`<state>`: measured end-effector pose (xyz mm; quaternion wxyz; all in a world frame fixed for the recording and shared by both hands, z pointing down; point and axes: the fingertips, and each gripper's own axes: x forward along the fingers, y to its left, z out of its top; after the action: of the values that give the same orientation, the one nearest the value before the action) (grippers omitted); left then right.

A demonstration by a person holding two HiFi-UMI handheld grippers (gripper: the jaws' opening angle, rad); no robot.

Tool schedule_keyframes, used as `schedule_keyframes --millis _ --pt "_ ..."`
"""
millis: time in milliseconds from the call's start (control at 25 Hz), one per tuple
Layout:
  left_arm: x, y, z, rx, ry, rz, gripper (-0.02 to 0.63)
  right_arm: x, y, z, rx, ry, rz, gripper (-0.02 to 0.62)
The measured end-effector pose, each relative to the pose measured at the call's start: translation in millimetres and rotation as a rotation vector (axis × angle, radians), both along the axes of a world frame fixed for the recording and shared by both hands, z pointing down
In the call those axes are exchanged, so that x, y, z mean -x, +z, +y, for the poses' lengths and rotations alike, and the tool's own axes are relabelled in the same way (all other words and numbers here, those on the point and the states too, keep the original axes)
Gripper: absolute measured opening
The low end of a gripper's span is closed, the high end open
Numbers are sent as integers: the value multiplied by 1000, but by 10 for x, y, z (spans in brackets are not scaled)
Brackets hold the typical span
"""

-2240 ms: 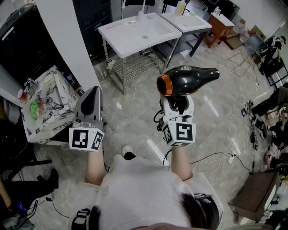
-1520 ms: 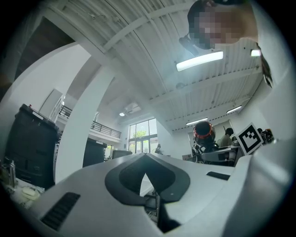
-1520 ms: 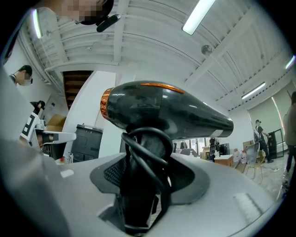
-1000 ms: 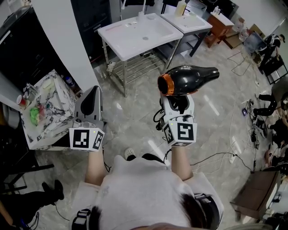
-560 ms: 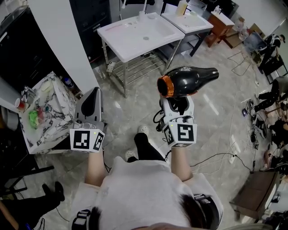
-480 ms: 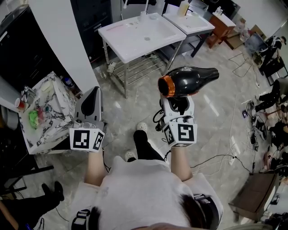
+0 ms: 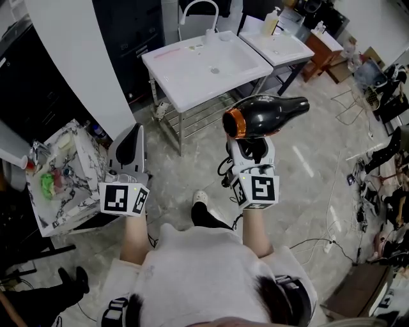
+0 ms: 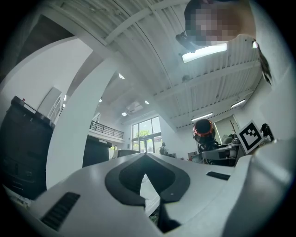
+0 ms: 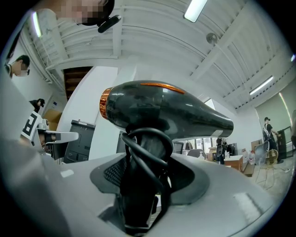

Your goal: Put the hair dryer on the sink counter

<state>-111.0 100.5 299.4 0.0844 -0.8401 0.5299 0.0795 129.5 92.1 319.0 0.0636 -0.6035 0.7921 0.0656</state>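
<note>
A black hair dryer (image 7: 263, 115) with an orange ring at its rear is held up by its handle in my right gripper (image 7: 250, 148), its nozzle pointing right. In the right gripper view the hair dryer (image 9: 157, 109) stands above the jaws, its black cord looped round the handle. My left gripper (image 7: 131, 142) is shut with nothing in it, level with the right one; its jaws (image 8: 145, 173) meet at the tips. The white sink counter (image 7: 204, 64) stands ahead, above both grippers in the head view, with a curved faucet (image 7: 197, 13) at its back.
A second white sink table (image 7: 284, 38) with a soap bottle (image 7: 272, 23) stands to the right of the first. A marbled cabinet (image 7: 64, 172) with clutter is at the left. Cables (image 7: 332, 191) lie over the tiled floor at right. A white pillar (image 7: 70, 57) rises at left.
The sink counter has come closer and sits more centred ahead as the person steps toward it. Both grippers keep their pose; the hair dryer stays in the right one.
</note>
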Motion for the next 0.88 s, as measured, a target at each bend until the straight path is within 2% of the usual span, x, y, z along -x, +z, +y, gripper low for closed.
schedule_keyframes --millis 480,880 --pt "-323 -124 -1091 -18 -62 -2 2 -250 -73 -1278 14 -82 19 262" --pt "-567 -80 -1705 -13 -110 0 2 -435 -17 -2005 18 -145 10 262"
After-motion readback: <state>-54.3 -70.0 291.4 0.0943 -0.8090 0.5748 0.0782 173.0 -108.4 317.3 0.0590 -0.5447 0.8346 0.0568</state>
